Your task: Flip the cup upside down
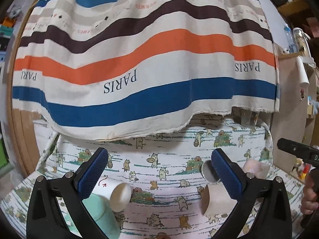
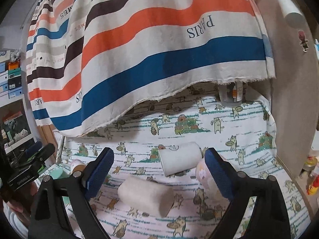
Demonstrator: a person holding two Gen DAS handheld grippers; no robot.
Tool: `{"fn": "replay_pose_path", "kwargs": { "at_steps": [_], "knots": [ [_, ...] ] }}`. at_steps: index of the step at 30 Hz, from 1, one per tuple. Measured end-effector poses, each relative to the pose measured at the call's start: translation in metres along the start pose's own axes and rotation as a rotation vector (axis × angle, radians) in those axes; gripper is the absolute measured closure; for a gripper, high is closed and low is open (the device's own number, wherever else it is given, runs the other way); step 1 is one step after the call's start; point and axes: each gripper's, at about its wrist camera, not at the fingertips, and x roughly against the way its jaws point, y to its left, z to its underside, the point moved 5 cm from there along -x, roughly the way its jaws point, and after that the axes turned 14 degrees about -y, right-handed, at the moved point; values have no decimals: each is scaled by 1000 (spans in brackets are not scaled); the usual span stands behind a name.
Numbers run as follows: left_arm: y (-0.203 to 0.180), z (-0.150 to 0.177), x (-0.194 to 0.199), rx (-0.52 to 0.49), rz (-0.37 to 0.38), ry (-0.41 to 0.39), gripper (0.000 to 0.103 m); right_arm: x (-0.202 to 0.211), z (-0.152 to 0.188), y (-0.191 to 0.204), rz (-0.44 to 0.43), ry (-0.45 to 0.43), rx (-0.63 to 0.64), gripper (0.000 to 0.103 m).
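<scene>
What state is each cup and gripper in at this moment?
left gripper: open, empty.
right gripper: open, empty.
white cup with red arrow: on its side.
mint cup: tipped over.
brown-lined cup: on its side.
white cup: on its side.
pink cup: lying down, beside the right finger.
</scene>
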Motion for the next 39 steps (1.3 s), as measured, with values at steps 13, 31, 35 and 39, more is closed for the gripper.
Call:
{"fn": "replay_pose_path", "kwargs": {
  "at_steps": [13,31,35,39],
  "knots": [
    [10,37,-16,29,-31,70,0,-81,64,20,-118,278,58,3],
    [-26,114,-53,-26,137,476,7,-114,104,25,-235,483,-3,14],
    [-36,126,-52,-20,188,533,25,-111,106,20,-240,519,0,47],
    [-42,131,-52,-17,227,560,31,-104,115,21,-301,592,-110,52]
  ]
}}
